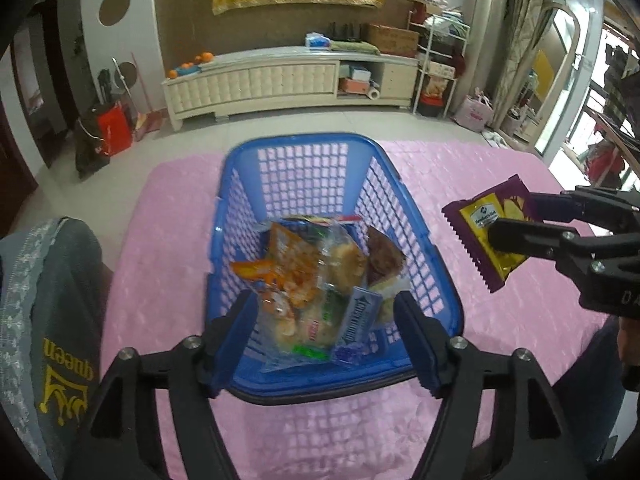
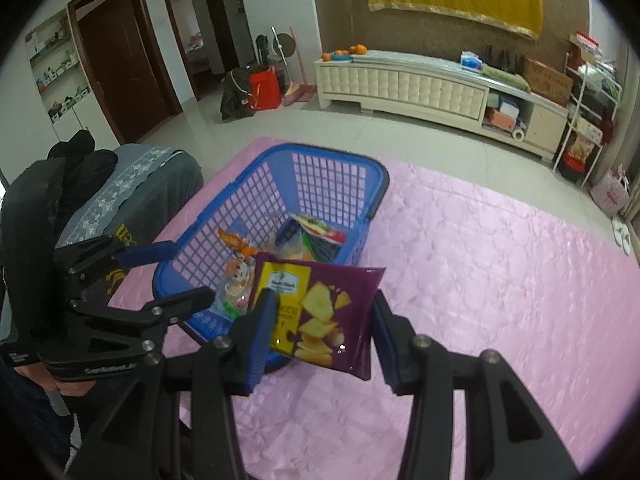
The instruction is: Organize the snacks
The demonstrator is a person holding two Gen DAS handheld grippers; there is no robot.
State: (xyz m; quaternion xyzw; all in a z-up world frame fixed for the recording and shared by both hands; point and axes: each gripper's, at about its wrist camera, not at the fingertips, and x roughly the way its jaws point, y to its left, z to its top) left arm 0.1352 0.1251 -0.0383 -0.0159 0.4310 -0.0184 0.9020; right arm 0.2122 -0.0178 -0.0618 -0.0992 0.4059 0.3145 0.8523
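Right gripper [image 2: 320,332] clamps the purple cracker packet [image 2: 320,312] just beside the blue basket [image 1: 416,216]. Left gripper [image 1: 324,332] hangs open, empty, above the snacks [image 1: 316,280]. Packet: probably light, crinkly, fragile contents; grip the sealed edge.

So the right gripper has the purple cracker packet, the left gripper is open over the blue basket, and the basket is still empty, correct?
Not quite: the basket is not empty. The left wrist view shows several snack packets piled inside it. The rest stands: the right gripper holds the cracker packet, and the left gripper is open over the basket.
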